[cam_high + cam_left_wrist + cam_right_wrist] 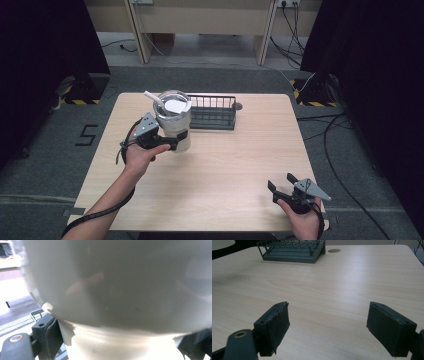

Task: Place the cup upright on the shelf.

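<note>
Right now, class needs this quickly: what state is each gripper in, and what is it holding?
Left gripper: closed around the pale cream tumbler with a clear lid and white straw.
Right gripper: open, holding nothing, above the light wooden table.

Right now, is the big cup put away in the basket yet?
Not yet. Done: the left gripper has clamped the cup and holds it up beside the wire basket. Left: setting it down, perhaps in that basket. The right gripper waits open over the table.
</note>
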Demonstrator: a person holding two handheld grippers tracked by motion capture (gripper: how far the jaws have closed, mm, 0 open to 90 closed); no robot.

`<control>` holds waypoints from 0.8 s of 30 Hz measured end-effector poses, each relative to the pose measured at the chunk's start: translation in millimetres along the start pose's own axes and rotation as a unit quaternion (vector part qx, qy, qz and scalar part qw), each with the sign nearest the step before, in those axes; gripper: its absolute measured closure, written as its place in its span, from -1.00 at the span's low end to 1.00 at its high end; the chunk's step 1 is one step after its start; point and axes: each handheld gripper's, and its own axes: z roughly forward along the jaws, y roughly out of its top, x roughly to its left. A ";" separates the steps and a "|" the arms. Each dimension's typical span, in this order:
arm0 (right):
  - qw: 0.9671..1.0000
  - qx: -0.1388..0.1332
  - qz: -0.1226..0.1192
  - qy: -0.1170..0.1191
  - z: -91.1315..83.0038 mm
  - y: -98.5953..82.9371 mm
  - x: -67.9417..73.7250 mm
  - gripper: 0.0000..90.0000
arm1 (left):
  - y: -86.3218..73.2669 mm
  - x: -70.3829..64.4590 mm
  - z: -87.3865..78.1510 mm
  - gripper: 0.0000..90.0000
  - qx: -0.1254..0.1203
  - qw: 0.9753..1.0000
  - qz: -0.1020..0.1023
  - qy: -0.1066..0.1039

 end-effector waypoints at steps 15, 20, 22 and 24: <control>1.000 0.002 0.003 0.001 0.1 0.0 -0.1 -0.59 | 7.7 8.0 17.4 -0.77 0.001 1.000 -0.003 0.004; 1.000 0.001 0.004 0.001 0.2 0.0 -0.3 -0.59 | 10.4 10.2 22.1 -0.77 0.000 1.000 -0.003 0.006; 1.000 0.001 0.004 0.001 0.1 0.0 -0.4 -0.59 | 12.7 11.5 25.5 -0.77 -0.001 1.000 -0.003 0.006; 1.000 0.000 0.005 0.001 0.3 -0.1 -0.5 -0.59 | 14.3 12.2 27.7 -0.77 -0.001 1.000 -0.004 0.005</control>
